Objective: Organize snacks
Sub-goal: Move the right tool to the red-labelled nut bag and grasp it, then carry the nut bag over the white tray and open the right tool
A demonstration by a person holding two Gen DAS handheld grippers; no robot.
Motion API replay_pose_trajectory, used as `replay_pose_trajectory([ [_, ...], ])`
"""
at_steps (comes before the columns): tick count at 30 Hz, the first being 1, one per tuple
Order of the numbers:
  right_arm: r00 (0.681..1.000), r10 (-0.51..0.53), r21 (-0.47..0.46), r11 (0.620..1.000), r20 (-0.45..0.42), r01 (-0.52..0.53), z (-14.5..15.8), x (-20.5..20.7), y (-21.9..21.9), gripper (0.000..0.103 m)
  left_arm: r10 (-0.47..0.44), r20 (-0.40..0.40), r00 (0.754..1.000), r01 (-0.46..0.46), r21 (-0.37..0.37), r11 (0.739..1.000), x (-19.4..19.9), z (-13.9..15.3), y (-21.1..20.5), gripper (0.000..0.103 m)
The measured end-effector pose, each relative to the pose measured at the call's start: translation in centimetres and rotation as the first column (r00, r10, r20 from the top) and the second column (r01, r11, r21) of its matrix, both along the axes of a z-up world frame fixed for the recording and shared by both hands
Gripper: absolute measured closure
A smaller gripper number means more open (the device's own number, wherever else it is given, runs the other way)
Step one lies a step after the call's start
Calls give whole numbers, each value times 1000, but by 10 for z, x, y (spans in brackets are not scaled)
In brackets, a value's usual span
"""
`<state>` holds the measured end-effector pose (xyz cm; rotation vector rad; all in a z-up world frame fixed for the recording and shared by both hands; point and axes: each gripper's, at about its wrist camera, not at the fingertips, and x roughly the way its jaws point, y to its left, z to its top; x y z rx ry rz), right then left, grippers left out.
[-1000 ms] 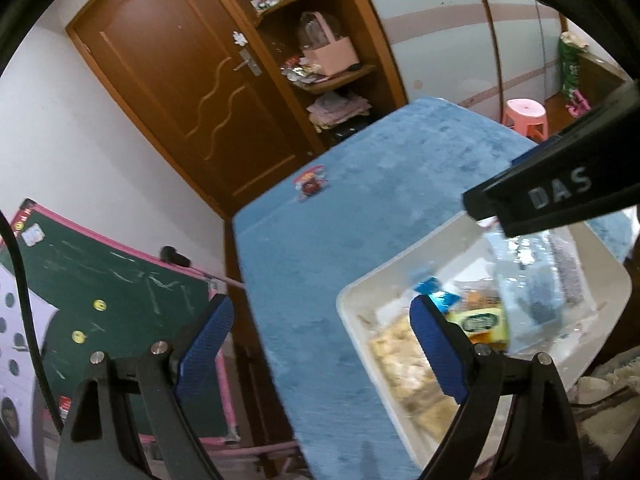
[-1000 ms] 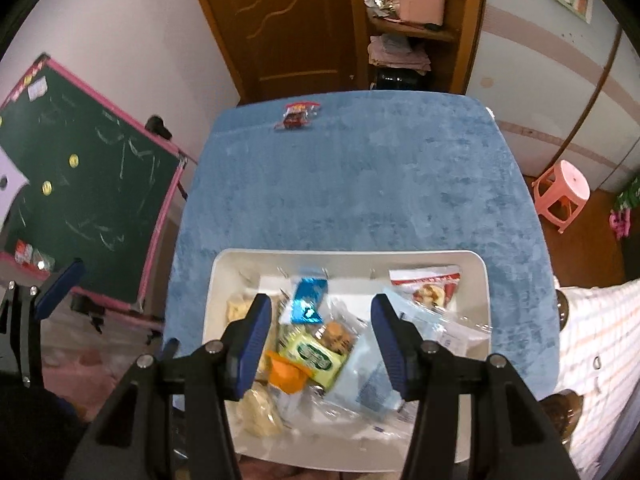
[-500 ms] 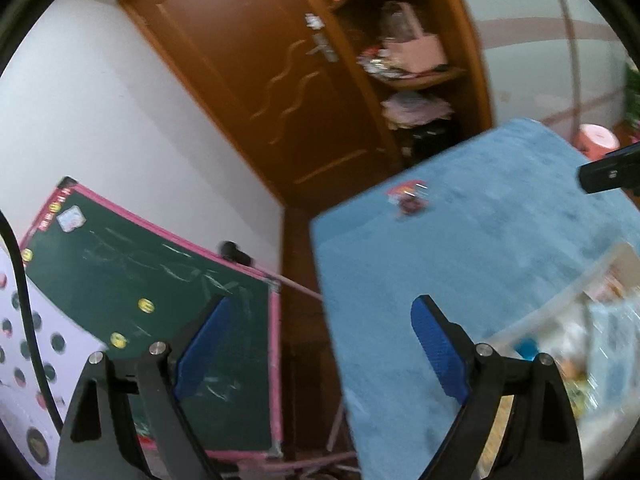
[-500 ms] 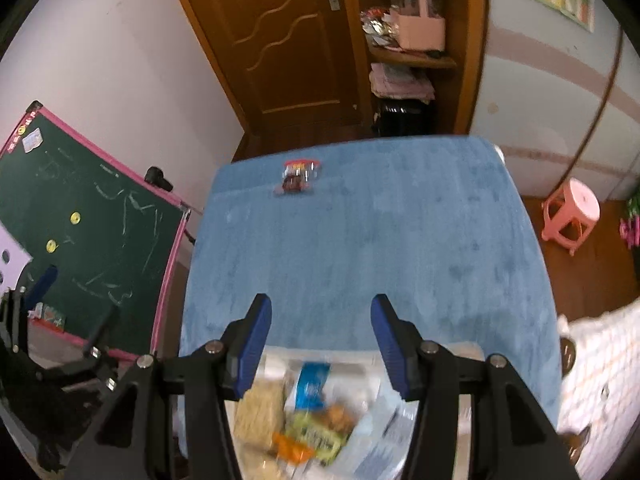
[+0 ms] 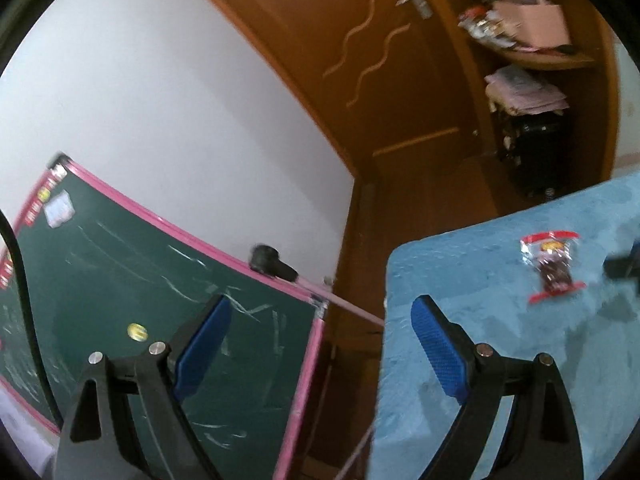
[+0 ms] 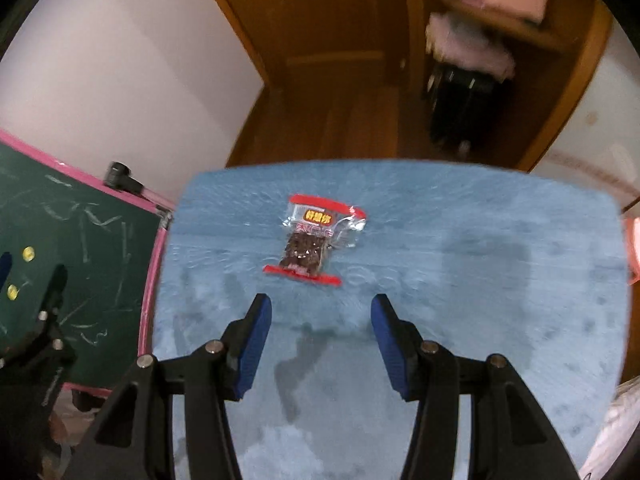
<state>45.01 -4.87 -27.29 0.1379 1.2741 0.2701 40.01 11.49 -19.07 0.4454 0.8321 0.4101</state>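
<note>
Right gripper (image 6: 320, 344): jaws apart and empty, pointing steeply down at the cloth, blue ribbed pads on black arms.
Left gripper (image 5: 320, 344): jaws wide apart, nothing between them; one pad hangs past the table's corner over the chalkboard (image 5: 120, 288), the other over the cloth.
Cloth (image 6: 460, 280): blue, plush, short-piled; it covers the table just under the right pads and shows darker brushed patches.
Packet (image 6: 312, 240): just ahead of the right pads, a little toward the left one, lying flat and alone on the cloth; from the left gripper it sits ahead and off to the right, beside the other gripper's dark tip.
Packet make: clear crinkly film with red sealed ends, a yellow label and a dark lumpy filling; thin at the edges, thicker in the middle.
Risk, slip: glossy film may slide out if the pads close only on a sealed end.
Risk, snag: a low approach may pinch or drag the pile along with the packet.
Risk, miss: both views are smeared, so judging the final reach looks hard; the pads may land short.
Risk, crush: a hard squeeze on the middle could break the filling.
Beyond: wooden door (image 5: 380, 60) and shelf (image 6: 500, 20), well past the table's far edge.
</note>
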Motion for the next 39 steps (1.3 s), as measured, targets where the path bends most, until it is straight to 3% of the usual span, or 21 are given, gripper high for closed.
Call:
replay_pose_trajectory([
  [5, 998, 34, -36, 999, -49, -36, -57, 27, 24, 51, 66, -76, 995, -73, -88, 993, 40, -45, 3, 12],
  [10, 1000, -10, 46, 999, -28, 11, -71, 33, 21, 51, 109, -150, 983, -128, -127, 984, 50, -84, 9, 12],
  [14, 999, -42, 103, 994, -16, 44, -80, 38, 18, 50, 121, -176, 977, -149, -158, 976, 47, -95, 11, 12],
  [17, 999, -22, 79, 997, 33, 19, -79, 31, 25, 54, 124, -185, 975, -157, -177, 972, 44, -98, 11, 12],
  [18, 999, -4, 85, 996, 40, 1, -78, 30, 27, 60, 125, -188, 974, -160, -184, 970, 43, -99, 12, 12],
  [24, 998, 33, 56, 998, 49, -36, -70, 19, 26, 62, 150, -197, 969, -193, -222, 956, 30, -94, 20, 12],
  [29, 997, 25, 88, 996, 67, -31, -38, -6, 14, 62, 132, -191, 973, -173, -215, 961, 3, -67, 15, 12],
  [39, 973, -38, 158, 987, 229, 2, 91, -136, -40, 62, -39, -93, 995, 15, -241, 970, -112, 38, -25, 12],
])
